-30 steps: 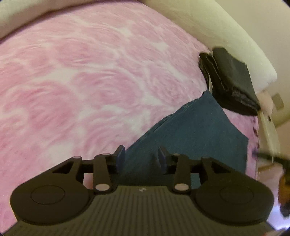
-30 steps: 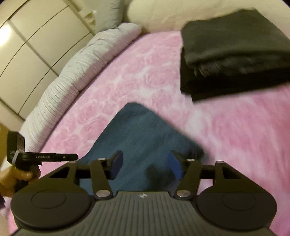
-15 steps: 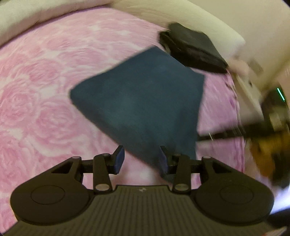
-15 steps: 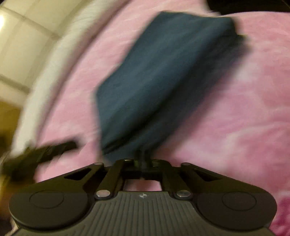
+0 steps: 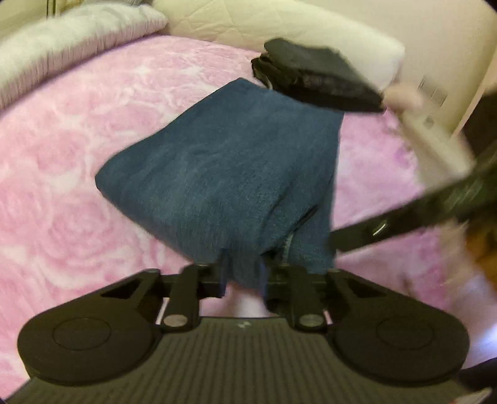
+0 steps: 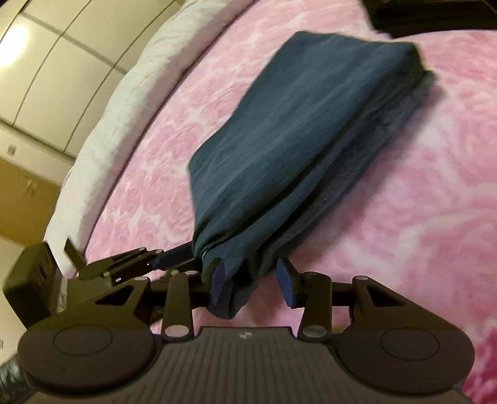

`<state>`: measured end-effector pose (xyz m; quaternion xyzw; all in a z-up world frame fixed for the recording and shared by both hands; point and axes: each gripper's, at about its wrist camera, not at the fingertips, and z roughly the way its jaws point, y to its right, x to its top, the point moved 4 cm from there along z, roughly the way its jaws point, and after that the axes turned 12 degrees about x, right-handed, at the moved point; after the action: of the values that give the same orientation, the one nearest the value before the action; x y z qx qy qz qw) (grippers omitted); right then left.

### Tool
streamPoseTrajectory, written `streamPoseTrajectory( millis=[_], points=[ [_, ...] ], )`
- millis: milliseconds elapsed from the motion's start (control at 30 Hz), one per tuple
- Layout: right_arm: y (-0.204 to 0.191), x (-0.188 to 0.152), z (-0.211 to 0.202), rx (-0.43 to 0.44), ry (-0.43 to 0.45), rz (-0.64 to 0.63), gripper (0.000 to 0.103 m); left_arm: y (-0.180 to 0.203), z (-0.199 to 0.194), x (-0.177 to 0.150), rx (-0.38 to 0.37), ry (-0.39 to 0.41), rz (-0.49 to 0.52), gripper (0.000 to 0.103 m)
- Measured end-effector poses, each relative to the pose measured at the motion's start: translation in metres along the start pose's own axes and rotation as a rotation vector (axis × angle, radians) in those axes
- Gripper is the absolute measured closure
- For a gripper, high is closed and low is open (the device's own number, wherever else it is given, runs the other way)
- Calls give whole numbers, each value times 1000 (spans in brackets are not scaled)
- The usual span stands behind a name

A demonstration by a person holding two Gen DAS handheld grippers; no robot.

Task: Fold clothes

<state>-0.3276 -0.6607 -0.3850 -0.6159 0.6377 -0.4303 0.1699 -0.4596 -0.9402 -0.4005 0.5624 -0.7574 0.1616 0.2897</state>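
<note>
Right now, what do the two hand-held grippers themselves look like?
Both match. The left hand-held gripper and the right hand-held gripper are matte black, with a ribbed grey top plate bearing a small white mark, two round discs at the sides, silver pivot pins on the linkage arms, and dark blue finger pads.

Pink rose-print blanket [image 5: 77,161] covered the bed. White ribbed duvet [image 6: 124,102] lay along blanket's far-left edge; cream pillow [image 5: 279,28] at its far end. Wardrobe doors [image 6: 56,49] stood beyond the duvet.
</note>
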Motion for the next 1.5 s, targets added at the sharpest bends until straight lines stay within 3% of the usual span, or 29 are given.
streamPoseTrajectory(
  millis=[67, 100, 133, 167, 267, 467, 533, 600, 667, 733, 767, 800, 900, 1100, 1233, 1267, 1367, 1500],
  points=[
    [-7, -2, 20, 10, -44, -42, 60, -7, -2, -2, -39, -12, -17, 94],
    [-11, -3, 30, 10, -68, -66, 66, -6, 0, -3, -41, -20, 1, 94],
    [-12, -4, 38, -3, -95, -98, 78, -4, 1, -4, -40, -23, 14, 94],
    [-8, 0, 37, -24, -83, -98, 103, 0, 1, -5, -37, -25, 25, 95],
    [5, 13, 29, -77, -29, -69, 103, 14, -2, -12, -20, -34, 67, 97],
    [7, 15, 21, -74, -68, -99, 103, -22, -8, 12, 48, -30, -34, 94],
    [4, 15, 13, -48, -58, -64, 86, -36, -10, 21, 71, -28, -72, 87],
    [9, 17, -3, -60, -12, -26, 59, -49, -12, 30, 95, -26, -109, 72],
    [16, 25, -11, -76, 70, 24, 54, -63, -13, 39, 118, -24, -147, 62],
    [32, 39, -27, -104, 174, 97, 28, -78, -10, 53, 132, -20, -180, 50],
    [41, 47, -35, -120, 233, 139, 12, -85, 0, 64, 130, -17, -181, 36],
    [52, 56, -42, -120, 292, 190, 13, -91, 11, 76, 129, -14, -174, 28],
    [82, 80, -47, -101, 359, 269, 13, -103, 49, 107, 104, -27, -136, 28],
    [123, 118, -18, -136, 354, 235, 15, -106, 121, 119, 34, -187, -11, 29],
    [156, 138, -11, -96, 360, 303, 26, -112, 137, 109, -10, -252, -82, 36],
    [159, 145, -8, -96, 344, 300, 32, -112, 136, 107, -11, -254, -95, 42],
    [157, 154, -7, -86, 278, 267, 50, -107, 115, 105, 7, -249, -91, 79],
    [138, 168, -18, -42, 195, 203, 62, -93, 75, 91, 21, -256, -110, 83]
  ],
)
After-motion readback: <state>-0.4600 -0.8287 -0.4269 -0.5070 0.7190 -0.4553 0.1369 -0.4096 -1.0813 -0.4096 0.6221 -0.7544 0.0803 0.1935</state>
